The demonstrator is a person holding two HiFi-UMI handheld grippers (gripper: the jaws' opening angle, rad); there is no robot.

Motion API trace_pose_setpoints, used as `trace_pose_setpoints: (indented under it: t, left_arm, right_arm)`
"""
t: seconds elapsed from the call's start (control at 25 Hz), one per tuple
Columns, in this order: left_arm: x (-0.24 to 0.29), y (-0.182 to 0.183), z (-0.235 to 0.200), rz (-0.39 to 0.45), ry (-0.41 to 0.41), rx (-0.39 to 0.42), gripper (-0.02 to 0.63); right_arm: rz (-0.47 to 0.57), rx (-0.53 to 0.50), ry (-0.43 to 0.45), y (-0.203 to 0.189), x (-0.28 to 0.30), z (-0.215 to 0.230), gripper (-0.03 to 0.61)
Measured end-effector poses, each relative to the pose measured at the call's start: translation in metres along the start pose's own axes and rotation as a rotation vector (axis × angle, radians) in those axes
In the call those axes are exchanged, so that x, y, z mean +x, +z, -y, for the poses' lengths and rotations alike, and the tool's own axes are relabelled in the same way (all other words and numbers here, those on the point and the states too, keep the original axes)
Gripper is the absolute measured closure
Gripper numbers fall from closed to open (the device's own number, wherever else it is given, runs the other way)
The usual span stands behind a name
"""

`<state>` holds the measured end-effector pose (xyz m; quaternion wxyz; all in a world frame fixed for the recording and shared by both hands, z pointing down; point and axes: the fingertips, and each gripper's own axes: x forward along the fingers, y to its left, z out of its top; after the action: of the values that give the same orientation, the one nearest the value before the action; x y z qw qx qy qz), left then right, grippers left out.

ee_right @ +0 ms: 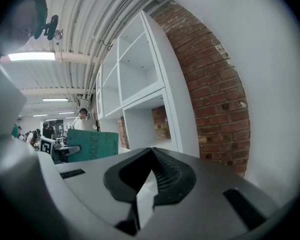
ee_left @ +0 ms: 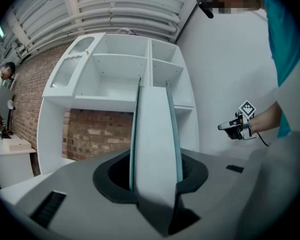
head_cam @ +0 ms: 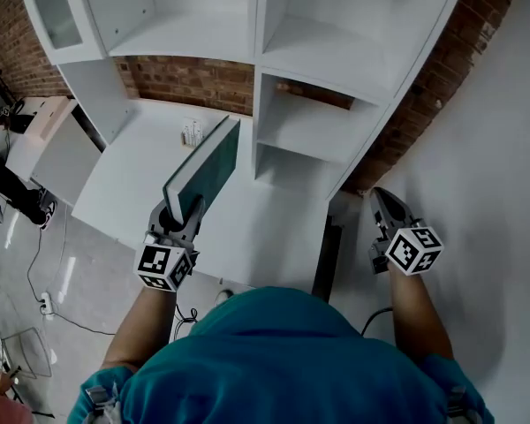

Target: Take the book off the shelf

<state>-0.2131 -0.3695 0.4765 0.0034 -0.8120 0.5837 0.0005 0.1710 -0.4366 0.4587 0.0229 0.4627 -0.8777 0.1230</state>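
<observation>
A thin teal book (head_cam: 208, 170) with white page edges stands on edge between the jaws of my left gripper (head_cam: 184, 208), which is shut on it, above the white desk (head_cam: 132, 175) in front of the white shelf unit (head_cam: 318, 104). In the left gripper view the book (ee_left: 155, 149) rises straight out of the left gripper (ee_left: 155, 176) and hides the middle shelves. My right gripper (head_cam: 384, 200) hangs to the right by the white wall, its jaws together and holding nothing. The right gripper view shows the right gripper (ee_right: 151, 151) and, at far left, the book (ee_right: 92, 145).
The shelf compartments in view hold nothing. Some small upright items (head_cam: 193, 133) stand at the back of the desk against the brick wall (head_cam: 190, 78). A dark gap (head_cam: 325, 259) runs beside the shelf unit's foot. Another person (head_cam: 4, 184) and floor cables (head_cam: 44, 272) are at the left.
</observation>
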Motion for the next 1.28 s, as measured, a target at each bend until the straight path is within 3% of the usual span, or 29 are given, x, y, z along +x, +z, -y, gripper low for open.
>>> trace_pose_setpoints:
  t: [0.2,0.76,1.28]
  left_arm:
    - [0.002,-0.040,-0.008,-0.107,0.020,-0.051,0.445]
    - [0.005,-0.093,-0.013,-0.204,0.017,-0.075,0.445]
    - [0.006,-0.105,-0.006,-0.233,-0.002,-0.091,0.445]
  right_arm:
    - [-0.071,0.005,0.019,-0.041,0.005,-0.011,0.557]
    - [-0.226,0.057,0.055,-0.127,0.023,-0.022,0.557]
    - [-0.263,0.062,0.049,-0.138,0.027,-0.016,0.557]
